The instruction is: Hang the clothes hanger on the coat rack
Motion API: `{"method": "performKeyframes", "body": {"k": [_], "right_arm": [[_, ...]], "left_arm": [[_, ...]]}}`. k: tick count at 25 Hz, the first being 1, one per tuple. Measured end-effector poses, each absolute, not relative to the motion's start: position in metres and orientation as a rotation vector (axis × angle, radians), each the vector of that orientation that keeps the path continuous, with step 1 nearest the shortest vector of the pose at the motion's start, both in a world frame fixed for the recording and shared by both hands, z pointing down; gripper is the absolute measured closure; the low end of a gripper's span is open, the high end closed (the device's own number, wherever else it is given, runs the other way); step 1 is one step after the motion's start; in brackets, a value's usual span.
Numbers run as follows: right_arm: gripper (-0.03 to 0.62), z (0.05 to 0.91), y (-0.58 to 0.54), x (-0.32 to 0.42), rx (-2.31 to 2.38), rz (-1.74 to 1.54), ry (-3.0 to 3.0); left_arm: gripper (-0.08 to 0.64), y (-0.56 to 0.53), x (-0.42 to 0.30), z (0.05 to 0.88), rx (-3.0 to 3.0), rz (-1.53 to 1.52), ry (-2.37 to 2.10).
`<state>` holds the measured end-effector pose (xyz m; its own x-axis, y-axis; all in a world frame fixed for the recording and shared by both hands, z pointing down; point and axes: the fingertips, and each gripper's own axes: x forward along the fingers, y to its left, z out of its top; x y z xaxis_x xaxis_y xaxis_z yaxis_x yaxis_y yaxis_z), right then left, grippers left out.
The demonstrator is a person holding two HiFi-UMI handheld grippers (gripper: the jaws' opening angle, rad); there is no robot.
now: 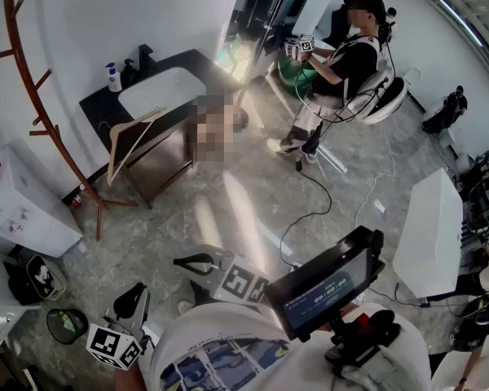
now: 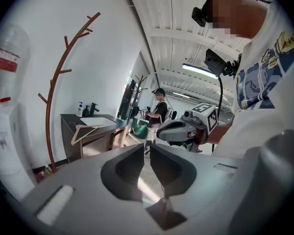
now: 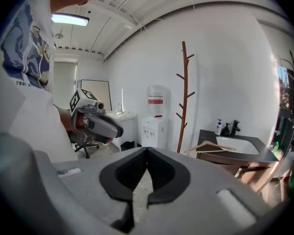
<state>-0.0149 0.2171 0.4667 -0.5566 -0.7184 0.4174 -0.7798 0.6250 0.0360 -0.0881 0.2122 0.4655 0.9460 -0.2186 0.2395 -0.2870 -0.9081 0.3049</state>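
Observation:
A wooden clothes hanger (image 1: 134, 141) leans against the front of a dark sink counter (image 1: 98, 104), across the floor from me. It also shows as the hanger (image 2: 85, 131) in the left gripper view and the hanger (image 3: 210, 147) in the right gripper view. The brown branched coat rack (image 1: 33, 96) stands left of the counter by the wall; the two gripper views also catch the rack (image 2: 51, 111) and the rack (image 3: 184, 97). My left gripper (image 1: 130, 300) (image 2: 147, 148) is held low near my body, its jaws a narrow gap apart with nothing between them. My right gripper (image 1: 191, 263) (image 3: 147, 150) is shut and empty.
A white water dispenser (image 1: 20, 210) stands left of the rack's base. Another person (image 1: 342, 63) with grippers stands at the far side. A black cable (image 1: 310, 210) trails over the tiled floor. A white table (image 1: 432, 235) is at right, a small bin (image 1: 65, 324) at lower left.

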Motion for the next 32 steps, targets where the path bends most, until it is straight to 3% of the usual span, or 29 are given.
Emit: {"method": "performKeyframes", "body": {"k": [13, 20, 32], "right_arm": [[0.589, 0.463, 0.164, 0.012, 1.139, 0.184, -2.535], [0.555, 0.444, 0.130, 0.069, 1.110, 0.151, -2.549], [0.552, 0.464, 0.058, 0.137, 1.013, 0.217, -2.571]], "left_arm": [[0.517, 0.162, -0.053, 0.463, 2.741, 0.312, -0.432], [0.518, 0.128, 0.001, 0.445, 2.740, 0.291, -0.456], [0.508, 0.029, 0.031, 0.495, 2.605, 0.341, -0.668]]}}
